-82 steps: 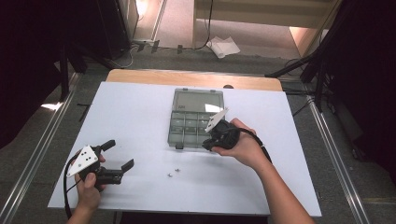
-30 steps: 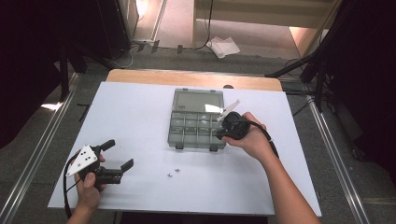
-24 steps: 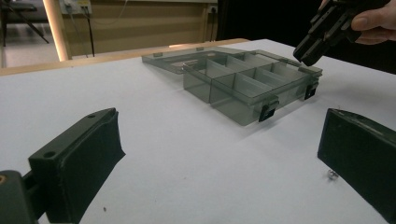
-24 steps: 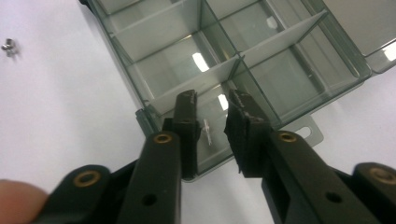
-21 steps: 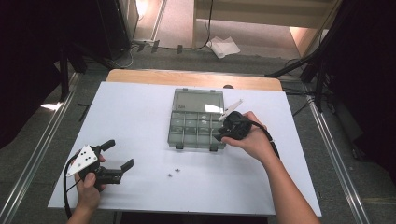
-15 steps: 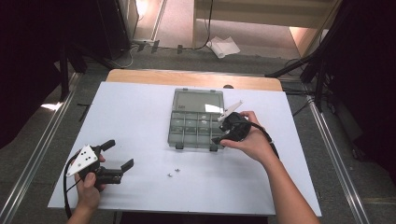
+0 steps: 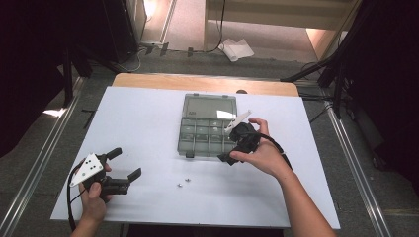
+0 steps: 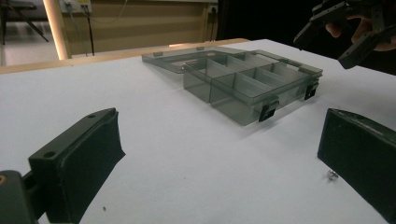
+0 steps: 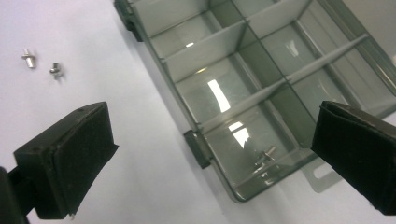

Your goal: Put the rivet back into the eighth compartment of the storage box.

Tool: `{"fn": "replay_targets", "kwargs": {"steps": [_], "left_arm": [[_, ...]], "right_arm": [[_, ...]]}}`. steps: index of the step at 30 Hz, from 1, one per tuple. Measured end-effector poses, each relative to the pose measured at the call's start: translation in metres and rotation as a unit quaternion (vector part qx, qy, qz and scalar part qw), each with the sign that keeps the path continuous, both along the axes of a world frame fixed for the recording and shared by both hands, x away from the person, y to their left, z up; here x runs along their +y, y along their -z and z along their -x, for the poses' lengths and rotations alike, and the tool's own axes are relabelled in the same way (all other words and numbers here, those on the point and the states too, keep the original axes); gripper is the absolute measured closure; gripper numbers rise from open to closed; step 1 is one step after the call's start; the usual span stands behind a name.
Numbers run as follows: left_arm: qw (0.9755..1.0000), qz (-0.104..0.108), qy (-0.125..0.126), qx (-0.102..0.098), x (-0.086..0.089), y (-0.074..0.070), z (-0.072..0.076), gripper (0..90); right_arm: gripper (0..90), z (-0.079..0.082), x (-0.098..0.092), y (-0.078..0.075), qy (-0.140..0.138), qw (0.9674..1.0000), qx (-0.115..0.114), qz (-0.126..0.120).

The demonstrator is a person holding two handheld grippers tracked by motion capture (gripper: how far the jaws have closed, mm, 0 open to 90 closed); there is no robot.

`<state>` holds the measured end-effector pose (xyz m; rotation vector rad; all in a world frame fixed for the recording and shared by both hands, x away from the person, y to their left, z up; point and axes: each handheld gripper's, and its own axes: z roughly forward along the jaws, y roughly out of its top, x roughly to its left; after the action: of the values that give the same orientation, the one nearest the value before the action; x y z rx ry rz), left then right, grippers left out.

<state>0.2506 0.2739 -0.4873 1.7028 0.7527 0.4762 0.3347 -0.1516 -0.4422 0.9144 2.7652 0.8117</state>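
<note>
A clear grey compartment box (image 7: 205,132) lies open in the middle of the white table, its lid folded back. My right gripper (image 7: 232,146) hovers over the box's near right corner. Its jaws have just been opening and now stand wide, nothing between the pads (image 9: 212,147). Below them a small metal screw (image 9: 266,154) lies in the corner compartment. Two more screws (image 7: 184,183) lie on the table in front of the box, seen again in the right gripper view (image 9: 29,58). My left gripper (image 7: 125,163) rests open at the near left, pointing at the box (image 8: 243,84).
The white board (image 7: 148,113) covers a wooden table whose far edge (image 7: 197,81) shows. One loose screw (image 8: 332,174) lies close to my left gripper's right jaw. Dark floor and metal rails flank the table.
My right hand has shifted from the box's front edge to its near right corner, then stayed there. My left hand has not moved.
</note>
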Motion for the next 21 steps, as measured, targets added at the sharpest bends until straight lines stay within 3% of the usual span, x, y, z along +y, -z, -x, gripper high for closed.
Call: {"fn": "replay_targets", "kwargs": {"steps": [21], "left_arm": [[1.0000,-0.002,0.001,0.000,0.000,0.000,0.000,0.0]], "right_arm": [[5.5,0.021,0.032,0.001,-0.043,0.9990,-0.003,0.008]]}}
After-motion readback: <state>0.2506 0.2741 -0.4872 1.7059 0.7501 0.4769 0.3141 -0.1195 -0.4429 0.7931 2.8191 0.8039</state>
